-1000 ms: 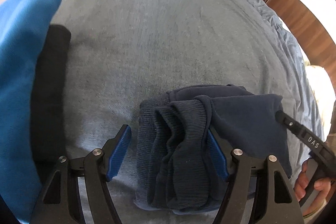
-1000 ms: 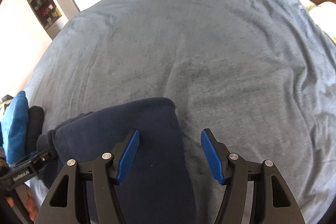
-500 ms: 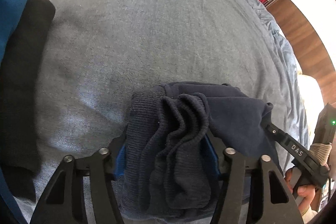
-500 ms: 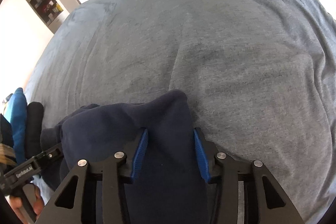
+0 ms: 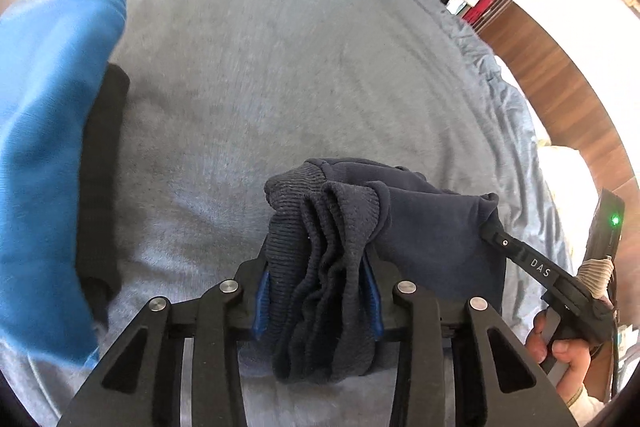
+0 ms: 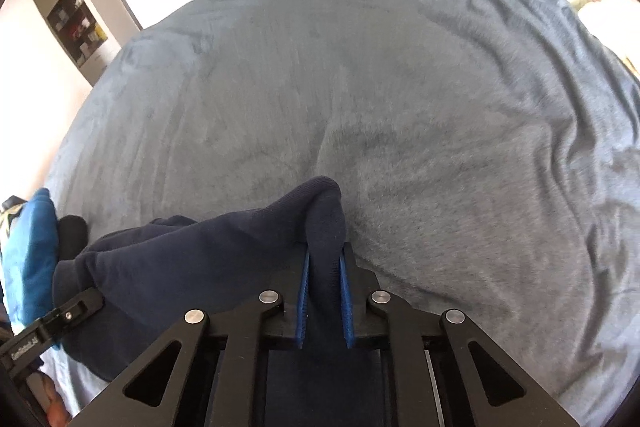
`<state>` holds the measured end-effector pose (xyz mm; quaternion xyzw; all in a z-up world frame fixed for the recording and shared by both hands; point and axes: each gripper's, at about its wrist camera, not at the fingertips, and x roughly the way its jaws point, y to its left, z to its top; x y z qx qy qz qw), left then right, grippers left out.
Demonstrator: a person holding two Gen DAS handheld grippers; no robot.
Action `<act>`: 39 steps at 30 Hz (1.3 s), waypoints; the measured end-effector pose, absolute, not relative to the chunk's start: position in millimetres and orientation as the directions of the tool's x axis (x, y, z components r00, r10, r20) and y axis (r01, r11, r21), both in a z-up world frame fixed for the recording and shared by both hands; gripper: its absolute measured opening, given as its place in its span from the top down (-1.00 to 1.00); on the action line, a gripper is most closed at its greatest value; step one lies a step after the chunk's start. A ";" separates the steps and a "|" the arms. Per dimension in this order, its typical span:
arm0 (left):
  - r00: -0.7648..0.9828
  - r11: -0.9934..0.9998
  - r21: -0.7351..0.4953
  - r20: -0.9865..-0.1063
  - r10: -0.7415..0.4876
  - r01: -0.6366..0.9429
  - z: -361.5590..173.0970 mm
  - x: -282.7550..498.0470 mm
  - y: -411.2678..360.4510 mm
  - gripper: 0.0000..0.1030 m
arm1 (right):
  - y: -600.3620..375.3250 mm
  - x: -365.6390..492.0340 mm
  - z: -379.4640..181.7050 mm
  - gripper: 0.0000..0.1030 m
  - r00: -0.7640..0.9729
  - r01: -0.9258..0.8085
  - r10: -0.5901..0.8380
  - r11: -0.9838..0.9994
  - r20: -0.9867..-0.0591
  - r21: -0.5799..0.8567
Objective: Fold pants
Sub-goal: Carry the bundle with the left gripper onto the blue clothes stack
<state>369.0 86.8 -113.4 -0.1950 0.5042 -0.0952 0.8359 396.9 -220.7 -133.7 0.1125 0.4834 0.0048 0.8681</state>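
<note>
while closing on both ends of the folded navy sweatpants (image 5: 432, 227), already gripping fabric: left gripper (image 5: 318, 301) pinching the bunched ribbed cuffs (image 5: 320, 227), blue pads pressed into the thick stack; right gripper (image 6: 323, 301) nearly shut on a thin fold at the opposite corner, cloth squeezed between its pads. lying near the front edge of the grey-blue fleece bedspread (image 6: 400, 87), partly raised, sagging between the two holds. soft, light, limp knit by the look of it; no stiffness, so bound to droop and shed layers unless held through the full stack. ribbed end bulky and springy, likely to squirm out sideways under a shallow pinch; better taken deep, past the ribbing, with all layers caught. smooth end thin, easy to clamp, but prone to slip if pulled hard. bright blue folded garment (image 5: 44, 167) and black folded garment (image 5: 100, 179) stacked at the left, well apart from the pants. hand (image 5: 560, 355) visible at the right gripper's handle.
</note>
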 end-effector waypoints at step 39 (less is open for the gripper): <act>0.719 0.921 -0.302 -0.694 -0.037 -0.245 16.4 271.8 306.8 0.31 | 9.3 373.0 4.6 0.73 0.665 -0.269 0.414 0.909 -0.621 0.319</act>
